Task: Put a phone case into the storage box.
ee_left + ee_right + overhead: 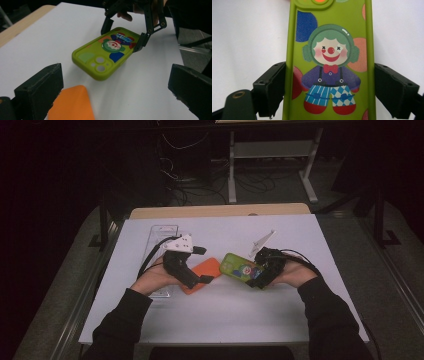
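Observation:
A lime-green phone case [239, 267] [107, 51] [332, 57] printed with a clown is held tilted just above the white board. My right gripper [256, 272] [123, 35] [329, 92] is shut on it, one jaw pressed on each long edge near the clown's legs. An orange phone case [202, 272] [71, 105] lies flat on the board to its left. Above the orange case's right end hovers my left gripper [204, 265] [115, 86], jaws wide open with nothing between them, pointing toward the green case.
A clear plastic tray [164, 232] lies at the board's back left, partly under my left hand. A small clear plastic piece [264, 240] sits behind my right gripper. The white board [225, 315] rests on a wooden table [220, 211]; desk legs and cables stand beyond.

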Action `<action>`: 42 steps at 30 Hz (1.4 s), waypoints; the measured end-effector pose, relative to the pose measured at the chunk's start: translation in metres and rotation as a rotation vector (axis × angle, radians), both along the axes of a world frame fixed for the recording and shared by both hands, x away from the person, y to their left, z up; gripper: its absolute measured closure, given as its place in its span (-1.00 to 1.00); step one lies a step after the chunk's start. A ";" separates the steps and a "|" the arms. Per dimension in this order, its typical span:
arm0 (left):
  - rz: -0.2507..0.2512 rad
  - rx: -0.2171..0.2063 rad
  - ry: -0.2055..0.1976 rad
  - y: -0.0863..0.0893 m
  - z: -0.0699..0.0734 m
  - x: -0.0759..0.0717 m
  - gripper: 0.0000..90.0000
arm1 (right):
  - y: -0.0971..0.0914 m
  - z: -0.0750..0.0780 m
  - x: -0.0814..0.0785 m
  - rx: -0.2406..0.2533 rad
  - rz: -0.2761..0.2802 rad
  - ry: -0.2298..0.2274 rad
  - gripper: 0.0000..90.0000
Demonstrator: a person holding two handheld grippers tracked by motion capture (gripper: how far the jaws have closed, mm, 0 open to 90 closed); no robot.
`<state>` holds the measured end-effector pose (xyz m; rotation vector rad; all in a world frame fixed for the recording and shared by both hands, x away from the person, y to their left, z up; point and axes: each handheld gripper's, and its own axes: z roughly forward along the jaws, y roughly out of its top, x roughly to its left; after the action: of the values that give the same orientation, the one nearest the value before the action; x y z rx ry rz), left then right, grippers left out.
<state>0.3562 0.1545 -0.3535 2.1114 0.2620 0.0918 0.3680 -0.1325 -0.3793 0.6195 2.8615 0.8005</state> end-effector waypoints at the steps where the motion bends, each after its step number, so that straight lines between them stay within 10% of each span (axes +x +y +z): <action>1: -0.004 0.007 -0.003 -0.001 0.000 -0.001 -1.00 | 0.002 0.000 -0.002 -0.003 0.023 0.003 -0.65; 9: -0.047 0.014 -0.013 -0.007 -0.001 -0.006 -1.00 | 0.014 0.000 -0.014 -0.010 0.123 -0.001 -0.66; 19: -0.122 0.124 -0.005 -0.021 -0.012 -0.018 -1.00 | 0.031 0.006 -0.031 -0.036 0.260 0.000 -0.66; 42: -0.218 0.254 -0.005 -0.039 -0.030 -0.029 -1.00 | 0.047 0.013 -0.044 -0.057 0.336 -0.013 -0.66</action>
<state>0.3276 0.1159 -0.3832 2.3773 0.0158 0.0013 0.3244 -0.0856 -0.3665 0.1243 3.0052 0.7543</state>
